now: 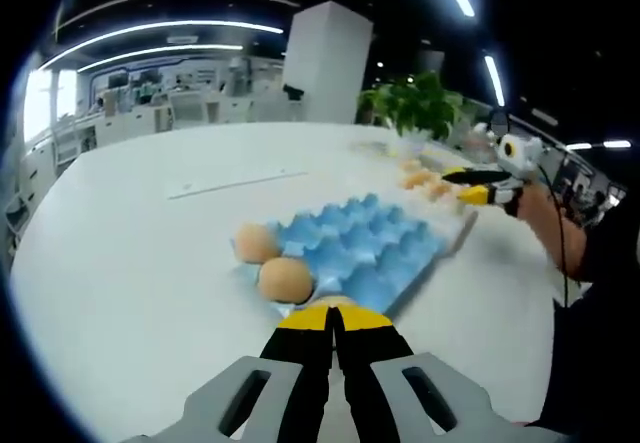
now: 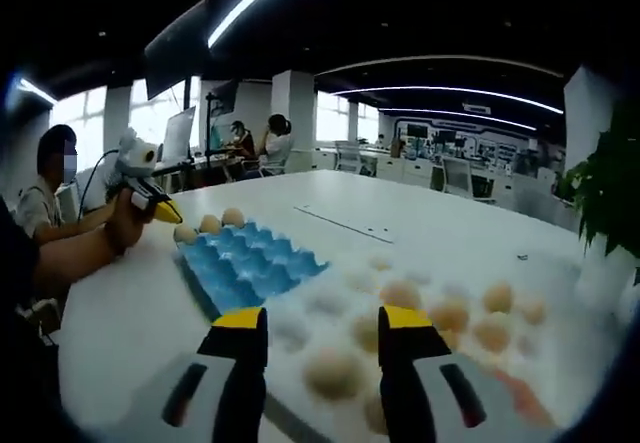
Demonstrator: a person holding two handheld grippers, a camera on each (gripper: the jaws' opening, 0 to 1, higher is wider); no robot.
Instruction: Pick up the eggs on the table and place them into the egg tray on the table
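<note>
White table [image 1: 130, 263]: one blue egg tray [image 1: 365, 248] with two eggs [image 1: 285, 280]; left fingers [image 1: 335, 315] together, right fingers [image 2: 322, 318] apart.

Two gripper cams, facing each other across the table.
We see the egg tray [image 1: 365, 248] near in both, from opposite ends.

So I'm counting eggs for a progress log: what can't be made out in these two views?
- Left gripper view: loose eggs beyond the blue egg tray are too small to count.
- Right gripper view: nearby eggs are blurred, some hidden behind the right gripper.
- Left gripper covers the tray's near edge.
</note>
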